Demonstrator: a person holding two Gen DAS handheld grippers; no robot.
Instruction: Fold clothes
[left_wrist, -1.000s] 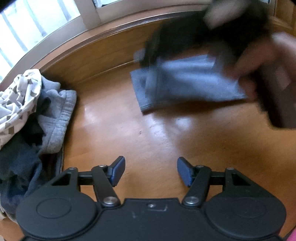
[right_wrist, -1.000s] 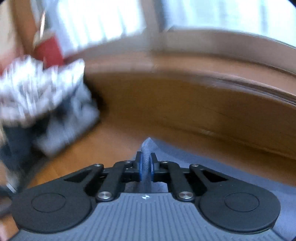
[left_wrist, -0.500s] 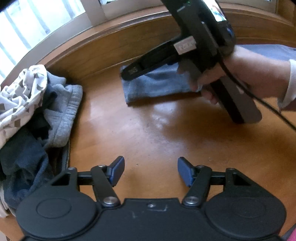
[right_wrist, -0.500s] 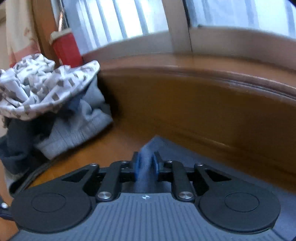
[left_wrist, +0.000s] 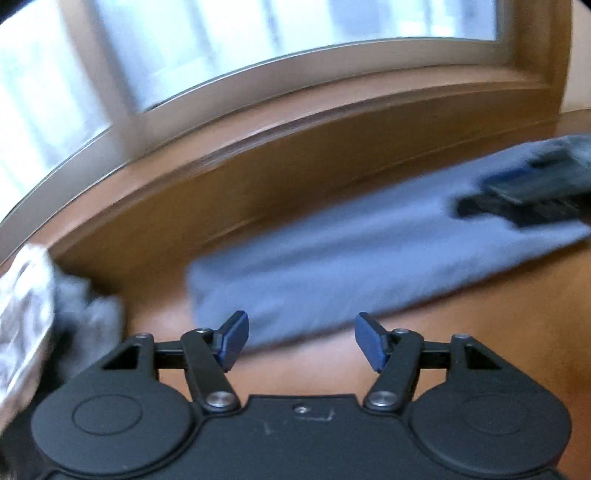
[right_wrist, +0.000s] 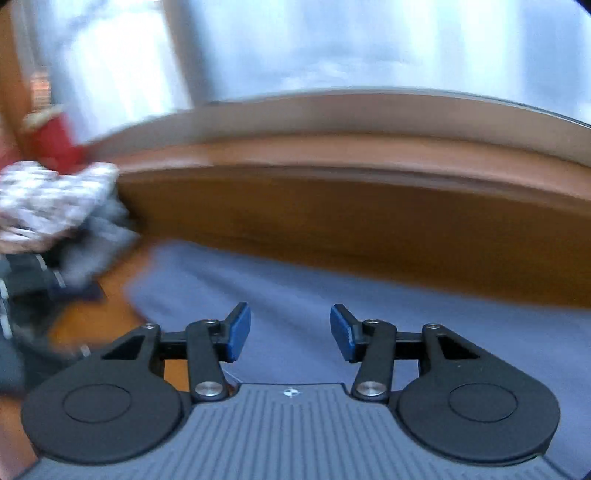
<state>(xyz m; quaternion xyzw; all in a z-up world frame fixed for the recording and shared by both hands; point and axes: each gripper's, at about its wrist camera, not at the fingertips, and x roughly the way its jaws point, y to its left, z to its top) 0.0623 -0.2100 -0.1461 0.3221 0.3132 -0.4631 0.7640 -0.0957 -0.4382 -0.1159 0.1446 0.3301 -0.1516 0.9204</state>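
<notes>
A folded blue-grey garment (left_wrist: 351, 266) lies flat on the wooden table as a long strip beside the raised back ledge; it also fills the right wrist view (right_wrist: 332, 291). My left gripper (left_wrist: 301, 341) is open and empty, just in front of the garment's near left corner. My right gripper (right_wrist: 290, 332) is open and empty, low over the garment. In the left wrist view the right gripper's fingers (left_wrist: 532, 192) rest over the garment's right end. Both views are motion-blurred.
A heap of unfolded clothes, patterned white on grey and dark pieces, sits at the left (left_wrist: 33, 314) (right_wrist: 51, 214). A red cup (right_wrist: 51, 144) stands behind it. The raised wooden ledge (left_wrist: 295, 155) and a window run along the back.
My right gripper opened and let go of the garment, which now lies flat. My left gripper moved forward and right, up to the garment's near edge.
</notes>
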